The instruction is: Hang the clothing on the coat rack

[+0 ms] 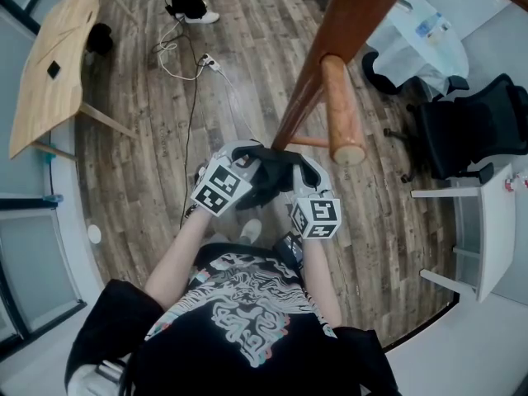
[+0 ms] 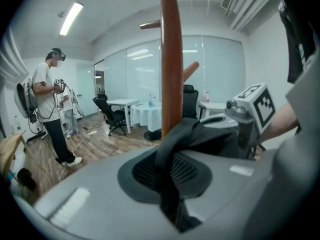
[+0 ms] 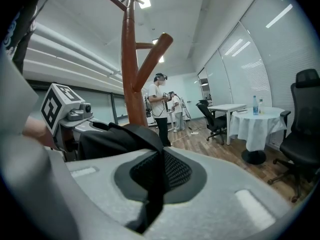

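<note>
The floor [image 1: 140,147] of wood planks takes up most of the head view. It lies open to the left of the rack [image 1: 351,19], crossed only by a thin cable [image 1: 191,106] that runs from a plug strip down toward the person's arms. A wooden table [image 1: 58,56] lines the far left edge, with one slanted leg reaching onto the floor. The right side is tighter. A black chair [image 1: 470,130] and a white desk [image 1: 487,221] stand near the rack's foot, and a round table [image 1: 417,31] with a white cloth sits beyond them. A second person [image 2: 50,109] stands well apart, near the cable's far end.

The rack's brown pole slants down through the head view, and its foot is hidden behind the grippers. One peg [image 1: 342,110] ends in a rounded tip just above and to the right of the right gripper. In both gripper views the pole stands upright close behind the garment, with more pegs branching higher up.

The garment [image 1: 268,176] is black and bunched. It hangs between the two grippers in front of the pole, below the peg tip, and is on no peg.

The left gripper [image 2: 167,179] has its jaws pinched on a dark fold that runs up out of the slot. The right gripper [image 3: 155,179] is closed tight on a thinner fold of the same cloth. The two grippers are side by side and near each other.
</note>
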Demonstrator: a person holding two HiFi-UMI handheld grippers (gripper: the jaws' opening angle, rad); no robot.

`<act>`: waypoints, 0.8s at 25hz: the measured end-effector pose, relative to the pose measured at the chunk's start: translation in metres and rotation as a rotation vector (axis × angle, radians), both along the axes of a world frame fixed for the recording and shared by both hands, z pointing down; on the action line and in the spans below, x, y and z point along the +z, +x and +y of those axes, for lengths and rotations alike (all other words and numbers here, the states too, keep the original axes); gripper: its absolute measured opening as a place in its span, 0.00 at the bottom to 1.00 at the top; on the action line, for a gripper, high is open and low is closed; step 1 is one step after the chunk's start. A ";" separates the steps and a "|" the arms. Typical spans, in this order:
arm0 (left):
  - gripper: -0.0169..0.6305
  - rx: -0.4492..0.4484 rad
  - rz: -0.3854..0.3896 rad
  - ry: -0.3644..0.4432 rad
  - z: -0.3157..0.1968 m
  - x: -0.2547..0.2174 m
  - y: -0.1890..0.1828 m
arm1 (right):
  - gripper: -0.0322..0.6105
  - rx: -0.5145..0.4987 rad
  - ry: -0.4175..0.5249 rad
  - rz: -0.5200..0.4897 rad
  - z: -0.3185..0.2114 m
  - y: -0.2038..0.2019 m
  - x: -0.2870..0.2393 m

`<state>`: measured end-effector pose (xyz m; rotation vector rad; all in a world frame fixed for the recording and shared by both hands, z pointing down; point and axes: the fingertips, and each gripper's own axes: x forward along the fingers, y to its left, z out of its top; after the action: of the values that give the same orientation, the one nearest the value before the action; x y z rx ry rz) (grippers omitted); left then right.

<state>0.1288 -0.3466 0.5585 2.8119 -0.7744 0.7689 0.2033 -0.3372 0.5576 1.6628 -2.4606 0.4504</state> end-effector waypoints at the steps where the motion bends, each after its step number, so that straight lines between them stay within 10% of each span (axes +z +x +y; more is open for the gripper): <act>1: 0.05 -0.001 0.000 -0.001 0.000 0.001 0.001 | 0.05 -0.002 -0.005 -0.004 0.000 0.000 0.001; 20: 0.06 0.002 0.010 -0.043 0.012 0.003 0.005 | 0.16 -0.003 -0.096 -0.057 0.018 0.006 0.010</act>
<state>0.1337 -0.3343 0.5613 2.7773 -0.7443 0.7615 0.2098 -0.3193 0.5676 1.6305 -2.4392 0.6135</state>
